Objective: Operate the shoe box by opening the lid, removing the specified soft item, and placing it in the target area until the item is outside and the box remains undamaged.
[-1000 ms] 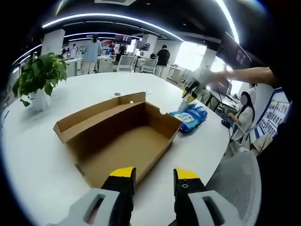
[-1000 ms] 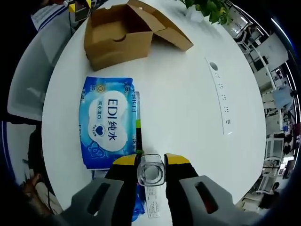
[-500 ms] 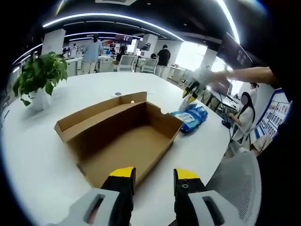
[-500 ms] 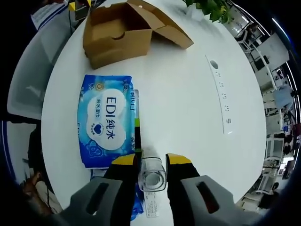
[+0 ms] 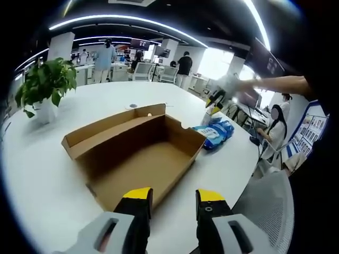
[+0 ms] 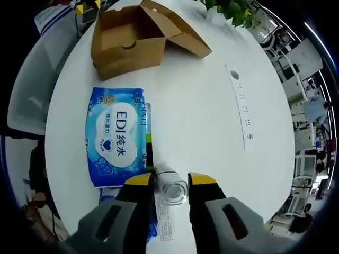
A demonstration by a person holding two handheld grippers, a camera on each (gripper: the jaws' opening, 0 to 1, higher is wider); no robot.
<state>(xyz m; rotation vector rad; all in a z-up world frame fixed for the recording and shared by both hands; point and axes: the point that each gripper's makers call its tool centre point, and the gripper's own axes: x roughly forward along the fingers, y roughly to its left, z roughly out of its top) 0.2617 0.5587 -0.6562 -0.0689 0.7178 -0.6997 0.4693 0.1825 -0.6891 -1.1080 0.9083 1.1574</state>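
My left hand-held gripper (image 5: 173, 199) is open and holds nothing at the near edge of the open, empty box (image 5: 135, 153). The blue wipes pack (image 6: 116, 137) lies on the counter (image 6: 201, 106) beside the box. My right hand-held gripper (image 6: 170, 181) hangs over it; whether its jaws hold the small clear thing between them, I cannot tell. If I swing low, I could dent the box wall or push the pack off the counter edge.

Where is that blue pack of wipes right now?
The blue pack of wipes lies flat on the white table, outside the open cardboard box; in the right gripper view it sits between the box and the right gripper.
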